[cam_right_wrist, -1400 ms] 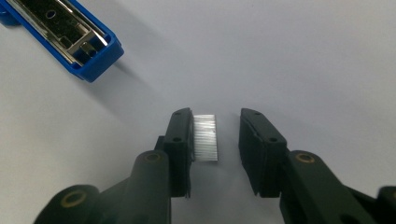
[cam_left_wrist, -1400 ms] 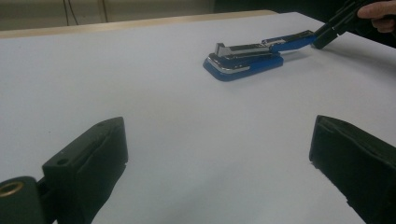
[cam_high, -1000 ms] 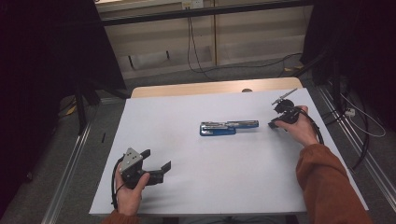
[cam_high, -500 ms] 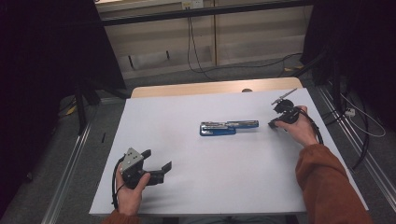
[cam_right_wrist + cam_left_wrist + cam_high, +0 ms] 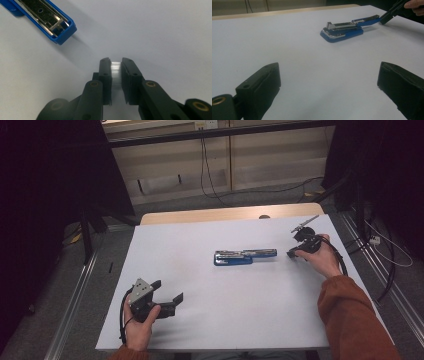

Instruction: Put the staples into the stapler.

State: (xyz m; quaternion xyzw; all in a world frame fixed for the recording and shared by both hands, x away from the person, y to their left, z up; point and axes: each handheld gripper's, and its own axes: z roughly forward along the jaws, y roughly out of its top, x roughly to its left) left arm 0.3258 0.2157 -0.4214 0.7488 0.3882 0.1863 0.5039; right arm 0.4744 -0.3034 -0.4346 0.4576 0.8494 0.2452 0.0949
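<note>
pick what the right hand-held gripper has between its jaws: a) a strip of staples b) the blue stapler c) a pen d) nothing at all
a: in the right gripper view the right hand-held gripper is shut on a small silvery ribbed strip of staples, while the opened blue stapler lies apart on the white table.

right tongs [image 5: 116, 72] | clamped on staple strip [image 5: 116, 73] | open blue stapler [image 5: 43, 18] upper left (apart)

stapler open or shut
Open: the stapler lies on the table with its blue arm swung out flat past the base, its metal staple channel exposed.
</note>
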